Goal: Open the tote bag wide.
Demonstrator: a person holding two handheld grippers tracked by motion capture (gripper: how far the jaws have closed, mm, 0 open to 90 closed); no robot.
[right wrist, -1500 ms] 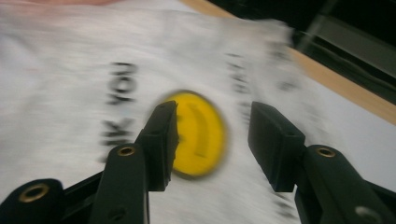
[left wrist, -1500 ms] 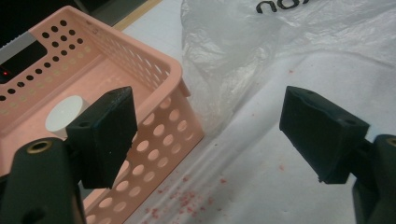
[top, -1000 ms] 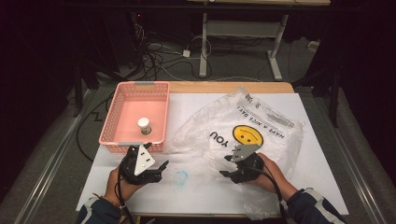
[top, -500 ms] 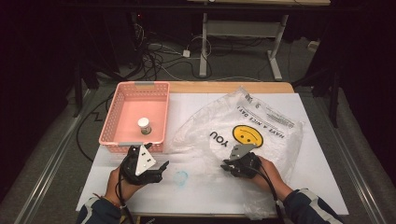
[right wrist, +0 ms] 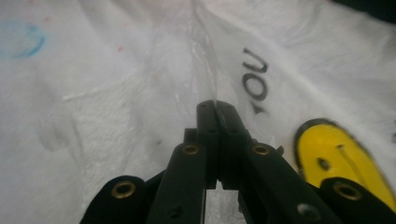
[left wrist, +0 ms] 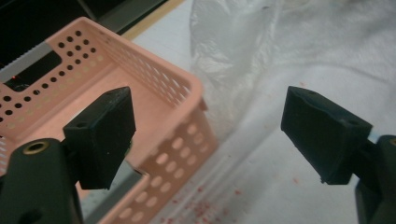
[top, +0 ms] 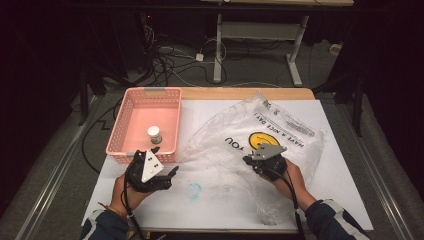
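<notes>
A clear plastic bag (top: pixel 280 125) with a yellow smiley (right wrist: pixel 341 158) and black lettering lies crumpled across the right half of the white table top (top: pixel 210 210). My right gripper (top: pixel 248 160) is at the bag's near left part, shut on a raised fold of the film (right wrist: pixel 205 60). My left gripper (top: pixel 166 161) stands open just in front of the pink basket (top: pixel 131 120), with nothing between its jaws. In the left gripper view the left gripper (left wrist: pixel 208 100) faces the basket's near corner (left wrist: pixel 187 135) and the bag's edge (left wrist: pixel 233 56).
A small white bottle (top: pixel 154 134) stands upright inside the basket. A blue ring mark (top: pixel 194 189) is on the table between the two hands. Dark floor with cables and a desk frame (top: pixel 260 45) lie beyond the far edge.
My right gripper has shifted slightly away from the person, still holding the bag film. The left gripper has hardly moved.
</notes>
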